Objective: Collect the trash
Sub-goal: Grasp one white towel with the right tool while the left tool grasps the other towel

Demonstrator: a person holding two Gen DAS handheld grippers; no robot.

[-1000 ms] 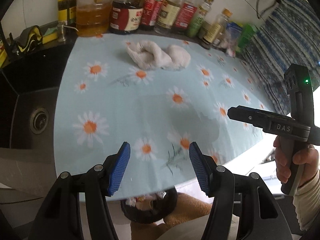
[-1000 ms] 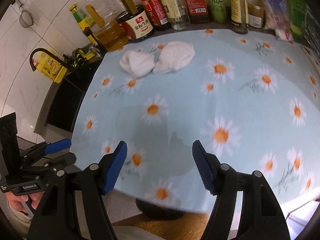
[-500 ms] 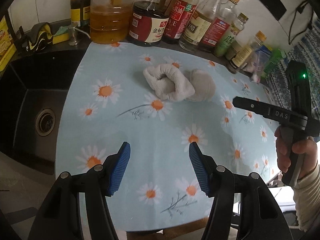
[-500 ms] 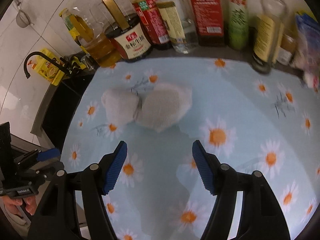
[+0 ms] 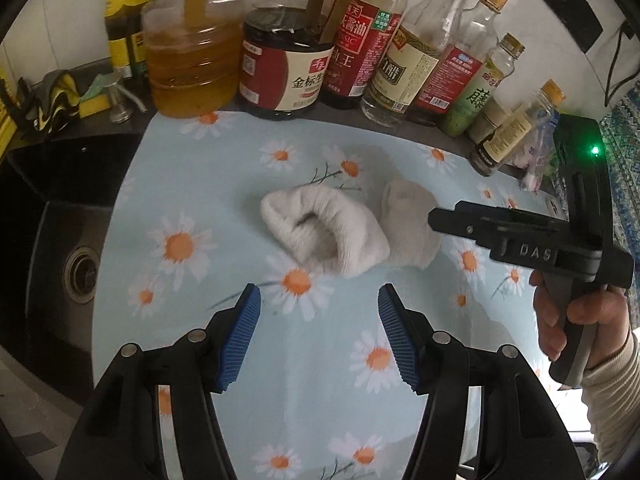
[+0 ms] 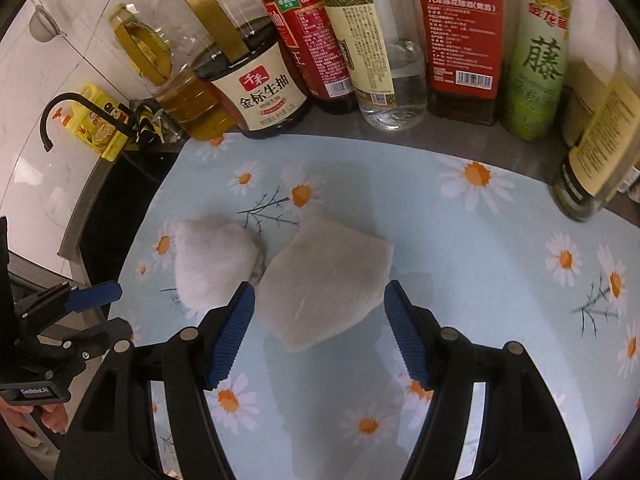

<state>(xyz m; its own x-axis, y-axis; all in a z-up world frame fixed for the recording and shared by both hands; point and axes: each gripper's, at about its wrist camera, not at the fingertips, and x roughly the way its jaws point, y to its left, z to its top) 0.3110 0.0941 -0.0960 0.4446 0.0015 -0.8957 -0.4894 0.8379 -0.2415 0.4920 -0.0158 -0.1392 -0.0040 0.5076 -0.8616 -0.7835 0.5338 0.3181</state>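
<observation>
Right gripper (image 6: 318, 334): its jaws are held apart, nothing is pressed by the blue pads; the near end of the grey wad (image 6: 324, 280) is framed between the fingertips, though contact cannot be told.
Left gripper (image 5: 318, 338): its jaws are spread and empty, only the daisy-print cloth (image 5: 192, 184) is seen between the pads.
Step in hand, judged: the approach to the two crumpled wads, each gripper being matched to one wad.
Doing it well, right: the gripper is best lowered until the pads straddle the grey wad's bulk, then closed on the thick middle, so the thin edge is not the only part pinched.
Doing it well, left: the gripper is best carried forward until the white wad (image 5: 324, 236) sits between the pads; the cloth is to be kept out of the pinch.
White wad: just ahead of the left fingertips, slightly right of centre, touching the grey wad.
Bottles (image 6: 460, 32): ranged well beyond both wads, against the wall.
Sink (image 5: 72, 264): left of the left gripper, beyond the cloth's edge.
</observation>
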